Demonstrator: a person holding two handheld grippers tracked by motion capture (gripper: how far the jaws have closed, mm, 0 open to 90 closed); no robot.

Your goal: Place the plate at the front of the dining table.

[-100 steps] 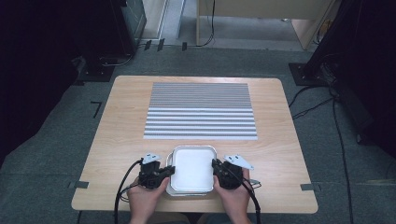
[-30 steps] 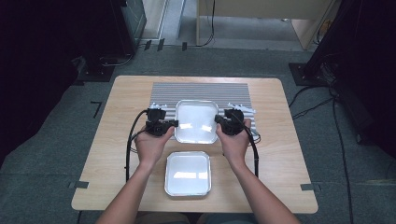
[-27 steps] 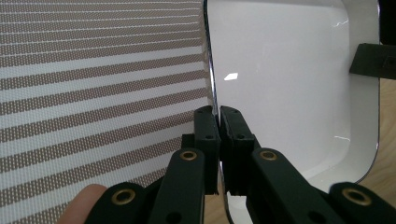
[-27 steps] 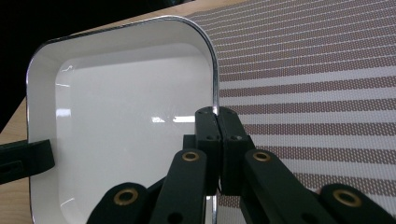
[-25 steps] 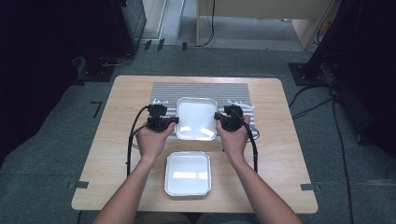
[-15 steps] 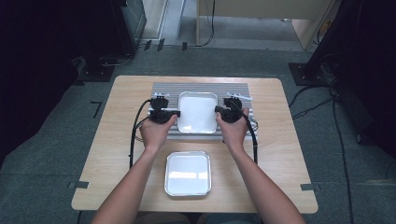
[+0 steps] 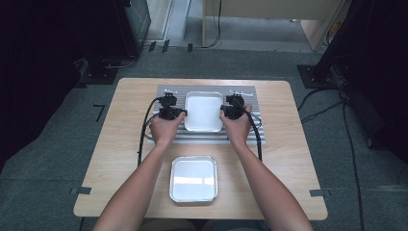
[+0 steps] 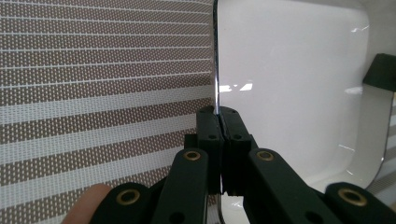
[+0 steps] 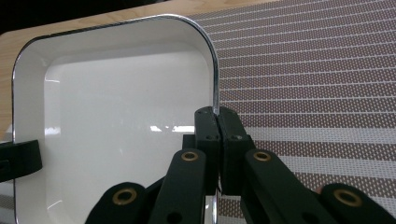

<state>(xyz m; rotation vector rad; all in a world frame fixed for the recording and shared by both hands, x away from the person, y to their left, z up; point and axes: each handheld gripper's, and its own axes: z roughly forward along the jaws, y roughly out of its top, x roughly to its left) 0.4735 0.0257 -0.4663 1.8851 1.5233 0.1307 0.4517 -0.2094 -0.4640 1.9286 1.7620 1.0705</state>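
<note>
High view showed a person's two hands carrying a white enamelled square tray with a thin metal rim point(image 7: 204, 111) between a left gripper point(image 7: 174, 113) and a right gripper point(image 7: 228, 112), one on each side of it, over a grey-and-white striped woven placemat point(image 7: 207, 135) on a pale wooden table point(image 7: 125, 159). Left gripper view showed its black jaws clenched on the tray's rim point(image 8: 216, 70), one jaw inside the wall and one outside, with the tray's white basin stretching away to that gripper's right and the striped mat to its left. Right gripper view showed the mirror case: the jaws of the right gripper point(image 9: 216, 114) pinched the opposite rim point(image 9: 215, 74), basin on its left, mat on its right and beneath. Behind both grippers, nearer the person, a second shiny square metal tray point(image 7: 193, 178) lay flat on the bare wood, well apart from the carried one. Whether the carried tray already touched the mat could not be told. The step in hand looked like setting the tray down square on the mat; doing it well would mean keeping both hands level so neither edge dipped, lowering them together until the base rested flat, and only then easing both grips off the rim at once, so the thin edge did not twist or slide.
</note>
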